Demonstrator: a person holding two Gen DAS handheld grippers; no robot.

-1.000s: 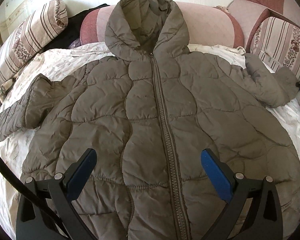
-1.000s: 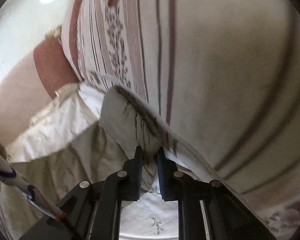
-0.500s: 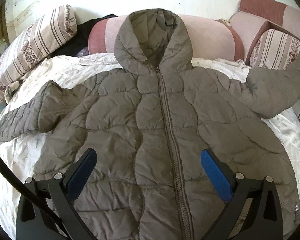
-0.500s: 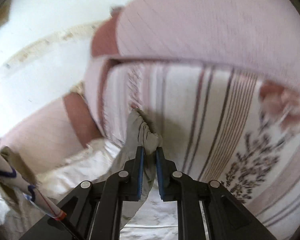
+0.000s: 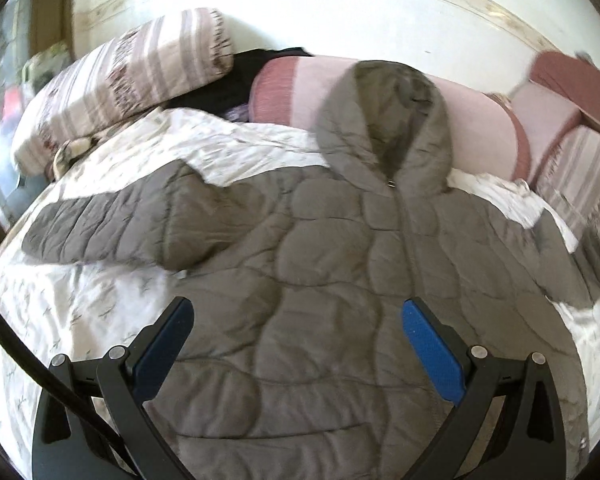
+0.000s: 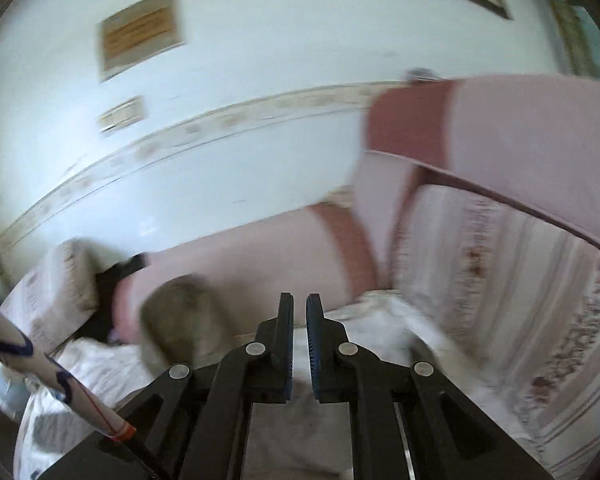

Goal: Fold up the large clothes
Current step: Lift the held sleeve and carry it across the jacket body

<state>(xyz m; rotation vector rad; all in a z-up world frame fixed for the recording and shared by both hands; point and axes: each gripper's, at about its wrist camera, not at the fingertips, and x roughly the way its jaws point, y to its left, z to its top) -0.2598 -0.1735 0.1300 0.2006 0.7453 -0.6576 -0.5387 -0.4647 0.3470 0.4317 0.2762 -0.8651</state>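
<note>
A grey quilted hooded jacket (image 5: 320,280) lies face up on a white floral bedsheet (image 5: 80,308), zipped, its hood (image 5: 384,120) resting against a pink bolster. Its left sleeve (image 5: 112,224) lies spread out to the left. Its right sleeve (image 5: 572,264) lies folded in at the right edge, blurred. My left gripper (image 5: 296,340) is open and empty above the jacket's lower body. My right gripper (image 6: 299,308) has its jaws nearly closed with nothing visible between them, pointing at the wall and cushions. The hood also shows blurred in the right wrist view (image 6: 180,308).
A striped floral pillow (image 5: 132,80) lies at the back left, a black garment (image 5: 228,88) behind it. A pink bolster (image 5: 480,128) runs along the wall. Striped and pink cushions (image 6: 520,260) stack at the right. A white patterned stick (image 6: 40,368) crosses the right view's lower left.
The right gripper let go of the jacket sleeve and swung up toward the wall. The sleeve dropped back at the jacket's right. The left gripper's view shifted left and back.
</note>
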